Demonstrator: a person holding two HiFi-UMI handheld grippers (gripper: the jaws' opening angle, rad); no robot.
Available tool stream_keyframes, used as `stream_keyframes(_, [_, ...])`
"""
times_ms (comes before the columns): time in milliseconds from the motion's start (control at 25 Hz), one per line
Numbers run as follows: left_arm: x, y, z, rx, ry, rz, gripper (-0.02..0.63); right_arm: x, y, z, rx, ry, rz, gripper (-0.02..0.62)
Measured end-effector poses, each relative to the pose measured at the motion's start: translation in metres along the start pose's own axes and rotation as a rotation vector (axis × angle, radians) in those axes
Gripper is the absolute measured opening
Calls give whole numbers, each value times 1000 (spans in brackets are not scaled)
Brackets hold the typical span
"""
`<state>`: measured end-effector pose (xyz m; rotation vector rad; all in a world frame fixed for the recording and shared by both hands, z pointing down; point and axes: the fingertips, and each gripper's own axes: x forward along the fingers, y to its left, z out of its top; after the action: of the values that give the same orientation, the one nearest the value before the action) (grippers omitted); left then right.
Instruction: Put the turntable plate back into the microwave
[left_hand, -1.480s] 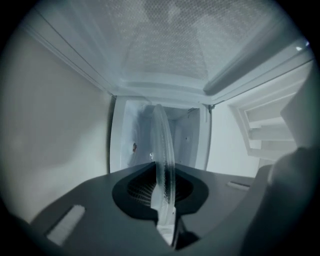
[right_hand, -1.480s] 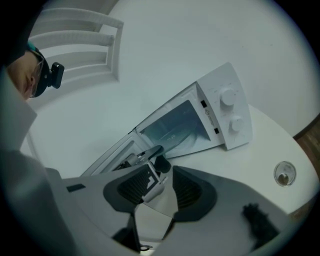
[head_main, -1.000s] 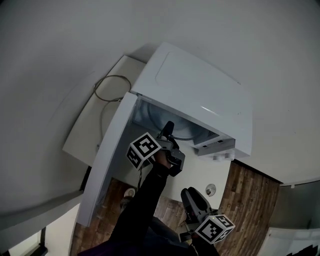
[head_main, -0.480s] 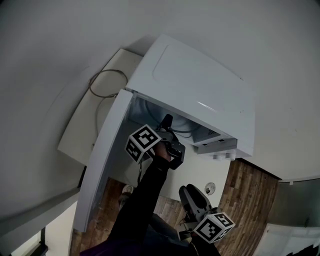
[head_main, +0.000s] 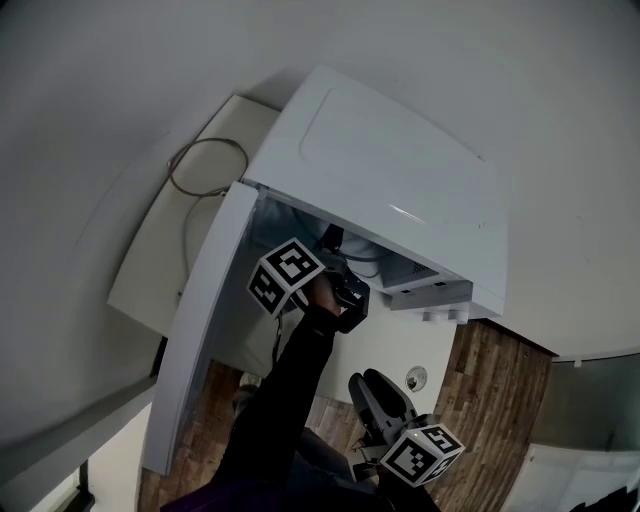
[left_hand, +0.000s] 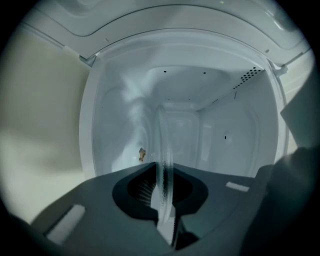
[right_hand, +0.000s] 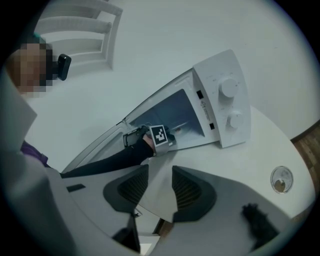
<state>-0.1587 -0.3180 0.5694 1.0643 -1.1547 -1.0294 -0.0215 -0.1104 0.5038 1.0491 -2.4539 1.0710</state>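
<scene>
Between the left gripper's (left_hand: 164, 172) jaws sits the glass plate (left_hand: 164, 147). The jaws pinch its rim tight. The left gripper view sees the plate from its thin side, like a clear strip going straight away from the jaws. The plate reaches into the white inside of the microwave (head_main: 390, 190). I cannot tell if it touches the floor in there. A tiny brown speck (left_hand: 141, 154) shows on the inside, just left of the plate.

From the head view, the left gripper pokes into the mouth of the microwave, under its top. A dark sleeve (head_main: 285, 400) leads back from it. The door (head_main: 200, 320) hangs wide open on the left side of the mouth. Two round knobs (right_hand: 228, 88) sit one above the other on the front, right of the mouth.

The microwave stands on a white tabletop (head_main: 150, 260). A loop of cord (head_main: 205, 165) lies behind it, near a back corner of the tabletop. A small round thing (right_hand: 281, 179) lies on the tabletop in front of the knobs, near the edge.

The right gripper (right_hand: 160, 172) is held low, well apart from the microwave, by the near edge of the tabletop. Its jaws are spread and nothing is between them.

Past the edge there is a brown wood floor (head_main: 490, 400). A white chair (right_hand: 75, 30) shows far off in the right gripper view.
</scene>
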Motion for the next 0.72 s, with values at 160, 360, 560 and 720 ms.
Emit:
stream_keyframes(160, [3, 1, 0, 16, 11, 45, 29, 2, -1, -1, -5, 8, -5, 153])
stream_keyframes(360, [3, 12, 3, 20, -1, 153, 40, 7, 2, -2, -9, 16, 8, 153])
stream_keyframes(560, [-1, 21, 3, 11, 4, 212, 49, 8, 5, -4, -30, 28, 15, 153])
stream_keyframes(720, [1, 20, 5, 71, 4, 263, 51, 6, 4, -8, -40, 34, 9, 153])
